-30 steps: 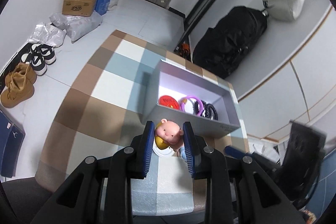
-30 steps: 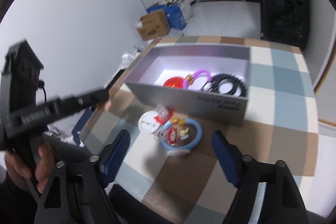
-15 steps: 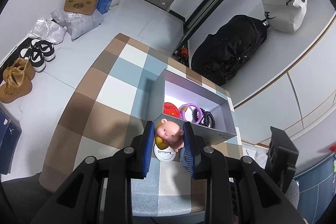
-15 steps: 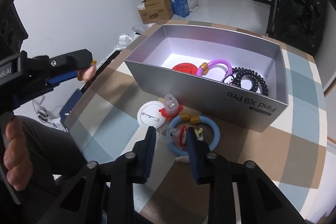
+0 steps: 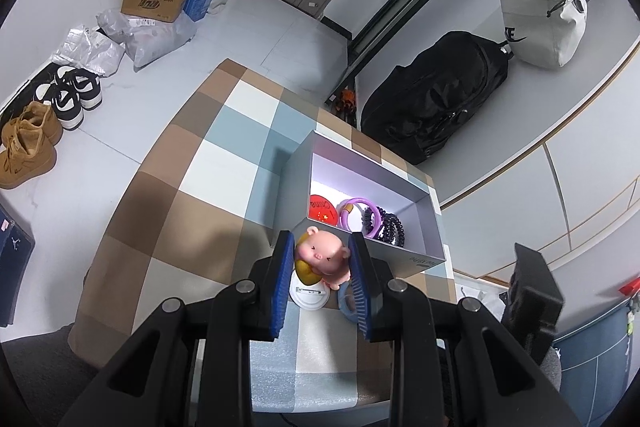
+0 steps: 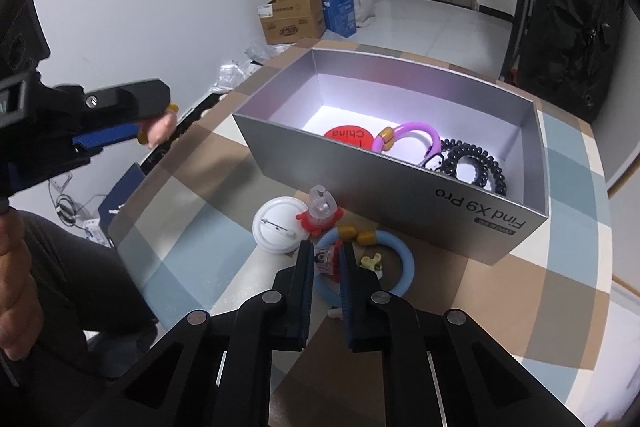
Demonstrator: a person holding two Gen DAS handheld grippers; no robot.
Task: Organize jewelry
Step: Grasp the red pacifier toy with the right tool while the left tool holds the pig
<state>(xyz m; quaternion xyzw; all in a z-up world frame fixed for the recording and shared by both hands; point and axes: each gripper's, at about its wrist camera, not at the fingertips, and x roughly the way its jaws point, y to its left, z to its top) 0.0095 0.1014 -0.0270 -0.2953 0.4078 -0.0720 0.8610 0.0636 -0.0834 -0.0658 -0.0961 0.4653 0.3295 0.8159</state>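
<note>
The grey box [image 6: 400, 187] serves as the landmark. The left gripper [image 5: 322, 255] is clamped on a pink pig [image 5: 322, 253], held in the air just in front of the box's near wall. The pig looks like a light, hard plastic or vinyl figure with a rounded, smooth head; squeezed across the head as it is, it could roll or slip between the pads, so a steady hold matters more than force.

The right gripper [image 6: 325, 261] has its jaws drawn in narrow around a small red-and-clear charm [image 6: 327, 261] lying in front of the box, at the near-left edge of a blue ring [image 6: 404, 267]. The charm seems tiny, stiff and nearly weightless; whether the pads press it firmly cannot be told. It may be linked to the ring, in which case the ring would drag along.

A white badge [image 6: 278, 225] and another red charm [image 6: 322, 213] lie left of the ring. Inside the box sit a red badge [image 6: 346, 137], a purple ring [image 6: 412, 137] and black coil ties [image 6: 472, 167].
</note>
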